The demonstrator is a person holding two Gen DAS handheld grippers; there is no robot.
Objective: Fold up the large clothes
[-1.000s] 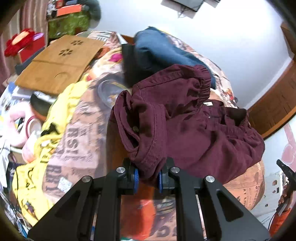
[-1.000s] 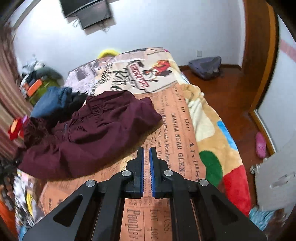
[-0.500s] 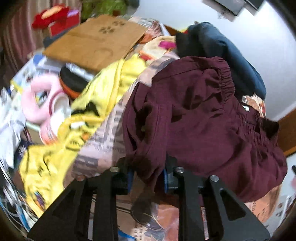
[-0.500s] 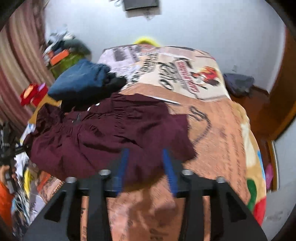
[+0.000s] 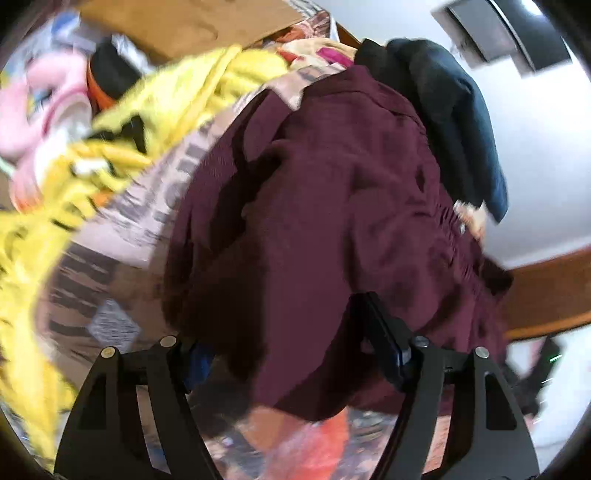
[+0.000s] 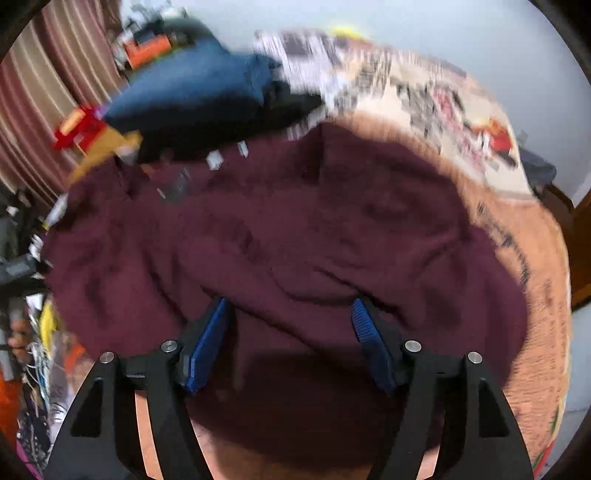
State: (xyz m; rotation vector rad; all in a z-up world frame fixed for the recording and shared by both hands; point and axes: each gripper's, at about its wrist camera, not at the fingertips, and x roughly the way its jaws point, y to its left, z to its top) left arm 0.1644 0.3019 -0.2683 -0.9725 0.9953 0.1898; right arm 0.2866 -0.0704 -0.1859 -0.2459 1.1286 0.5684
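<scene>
Nearest the right wrist camera, the right gripper [image 6: 290, 343] stands with its blue-padded fingers [image 6: 207, 349] spread wide, pinching nothing, low over the near edge of the crumpled maroon corduroy garment [image 6: 280, 236], whose cloth lies between and under the two fingers. In the left wrist view the left gripper [image 5: 295, 354] is likewise spread wide; a fold of the same maroon garment [image 5: 325, 206] drapes between its black fingers [image 5: 384, 332] and hides most of the left pad, and the blur leaves it unclear whether the cloth touches either pad. The garment lies heaped on the newspaper-print bedspread [image 6: 524, 258], which shows tan and orange to the right of it. Beyond the garment, touching its far edge, sits a dark blue folded pile of clothing [image 6: 192, 92], seen also in the left view [image 5: 461, 122]. To the left there, a rumpled yellow cloth [image 5: 177, 96] runs beside the bed edge, with a flat brown wooden board [image 5: 192, 22] farther back. Striped brown curtains [image 6: 48, 92] hang at the far left.
</scene>
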